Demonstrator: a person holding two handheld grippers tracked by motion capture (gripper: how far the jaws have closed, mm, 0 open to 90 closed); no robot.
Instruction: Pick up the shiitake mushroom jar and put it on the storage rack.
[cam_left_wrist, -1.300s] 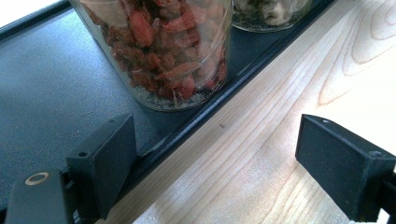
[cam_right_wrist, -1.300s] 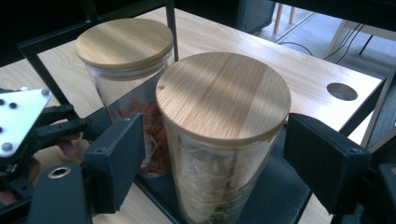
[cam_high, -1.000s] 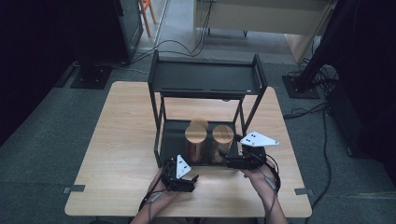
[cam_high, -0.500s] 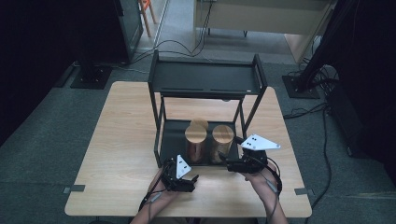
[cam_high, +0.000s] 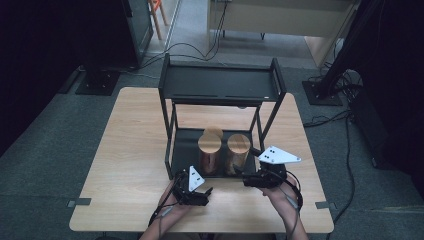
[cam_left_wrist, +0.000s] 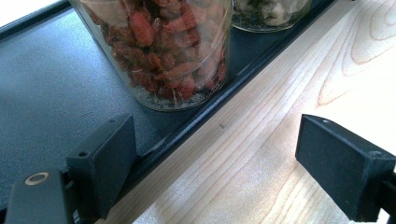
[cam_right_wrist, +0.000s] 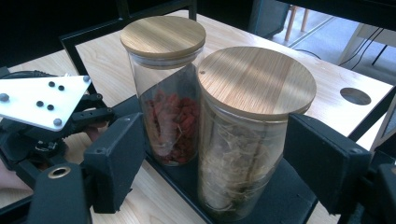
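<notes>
Straddling the tall clear glass jar of pale dried strands with a round bamboo lid (cam_right_wrist: 252, 135), the right gripper (cam_right_wrist: 215, 163) has its fingers set either side of it; I cannot see the pads pressing the glass, and a sliver of gap shows by the right finger (cam_right_wrist: 327, 163), so I read them as apart and not yet gripping. That jar stands on the bottom tray of the black metal two-tier rack (cam_high: 186, 145), between the right fingers. Just beyond the left finger (cam_right_wrist: 116, 163) of that pair stands a second tall glass jar of red dried berries with a bamboo lid (cam_right_wrist: 170, 107), close beside the first.

Closing from here could go wrong: the inner finger has little room between the two jars and might nudge the berry jar, or the smooth glass might slip or tip on the tray lip if gripped low.

The left gripper (cam_high: 192, 187) rests on the light wooden bench (cam_high: 130, 165), its fingers spread wide with nothing between them.

Seen from its own view, the berry jar's base (cam_left_wrist: 173, 60) sits just inside the tray edge, ahead of the left fingers. The high view adds a third bamboo-lidded jar (cam_high: 213, 133) standing behind the other two.
</notes>
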